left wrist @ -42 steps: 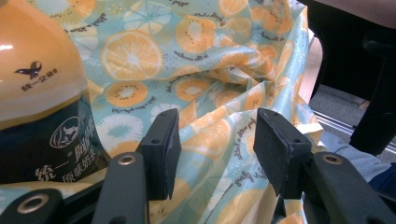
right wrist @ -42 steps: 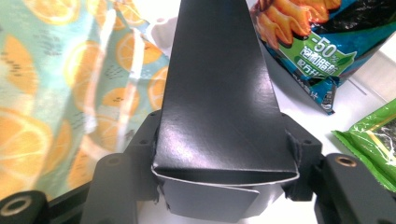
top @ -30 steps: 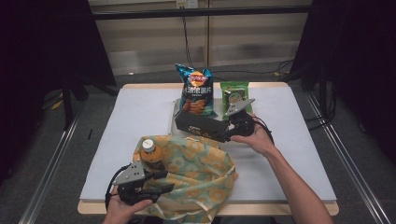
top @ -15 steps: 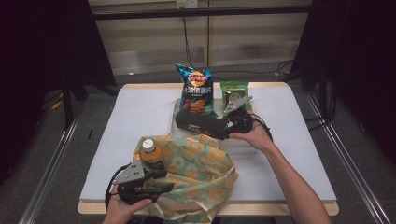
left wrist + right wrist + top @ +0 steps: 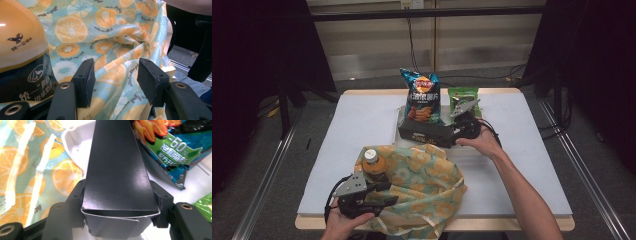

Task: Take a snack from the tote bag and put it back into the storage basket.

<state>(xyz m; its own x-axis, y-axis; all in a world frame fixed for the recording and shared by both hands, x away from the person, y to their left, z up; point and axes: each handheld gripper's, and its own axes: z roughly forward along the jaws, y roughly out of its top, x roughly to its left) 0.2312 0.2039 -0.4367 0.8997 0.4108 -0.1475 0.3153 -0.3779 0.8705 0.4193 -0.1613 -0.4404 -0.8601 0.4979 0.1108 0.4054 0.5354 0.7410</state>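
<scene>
The right hand-held gripper [image 5: 120,202] clamps the black carton [image 5: 117,170], next needing a lift toward the fruit-print bag [image 5: 422,190] at seven o'clock, while the left hand-held gripper [image 5: 115,80] gapes over fabric.

The fruit-print bag [image 5: 422,185] hides the orange-capped bottle's [image 5: 371,162] lower body, and its label is cut off.

"-50%" on the blue chip bag [image 5: 175,142] — "统一" on the bottle [image 5: 22,62]
</scene>
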